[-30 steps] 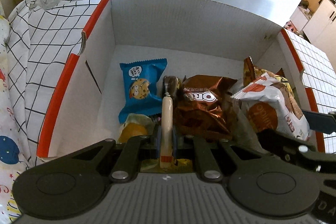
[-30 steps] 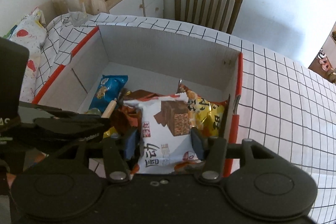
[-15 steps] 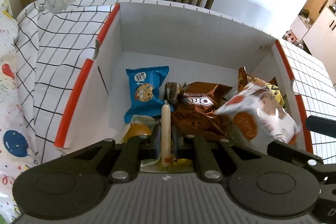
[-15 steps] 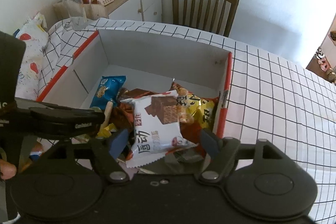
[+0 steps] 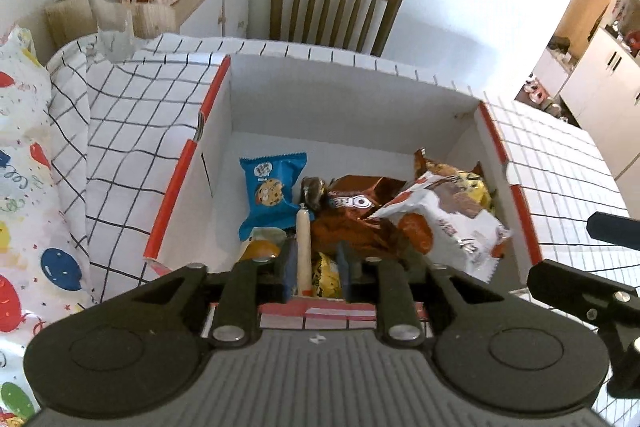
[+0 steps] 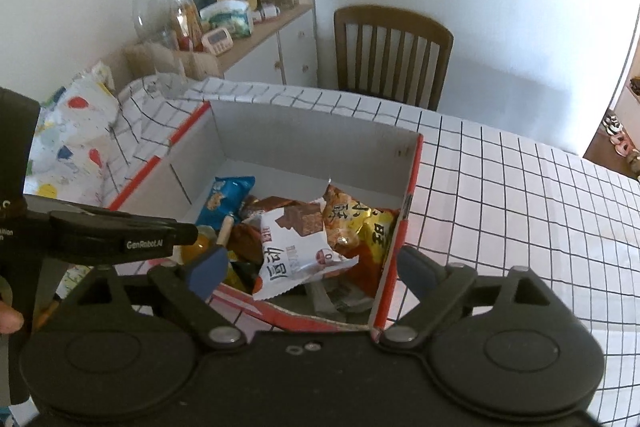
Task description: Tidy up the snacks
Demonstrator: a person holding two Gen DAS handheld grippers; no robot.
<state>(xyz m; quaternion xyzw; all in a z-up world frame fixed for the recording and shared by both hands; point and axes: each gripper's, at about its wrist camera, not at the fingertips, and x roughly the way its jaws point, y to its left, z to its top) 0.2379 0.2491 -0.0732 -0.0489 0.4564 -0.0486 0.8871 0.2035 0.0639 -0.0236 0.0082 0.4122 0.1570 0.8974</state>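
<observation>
Here is the white cardboard box (image 5: 348, 99) with red-trimmed edges, sitting on the table (image 6: 520, 211) under its black-grid cloth, and everything is placed from that box. Its far wall stands tall; its left wall carries a notch in the red rim; its right wall runs close along the piled snacks. The back half of the box floor lies bare, open room beyond the packets, and the table to the box's right is wide and uncluttered. Past the box's far wall stands a wooden chair (image 5: 334, 7); off its far-left corner a drinking glass (image 5: 110, 19) sits on the cloth.

Inside, toward the near wall: a blue cookie packet (image 5: 272, 193) at the left, a brown Oreo bag (image 5: 352, 211) in the middle, a yellow snack bag (image 6: 360, 227) against the right wall, and a white wafer packet (image 6: 296, 251) lying on top of the heap.

The left tool (image 5: 313, 269) hovers at the box's near edge, its jaws opening, with a pale sausage stick (image 5: 303, 247) standing between them, leaning by the left pad; whether it touches that pad cannot be told. The right tool (image 6: 308, 267) hangs over the box's near-right corner, jaws opening and spread wide, the wafer packet lying loose below and between them, touched by neither pad.
</observation>
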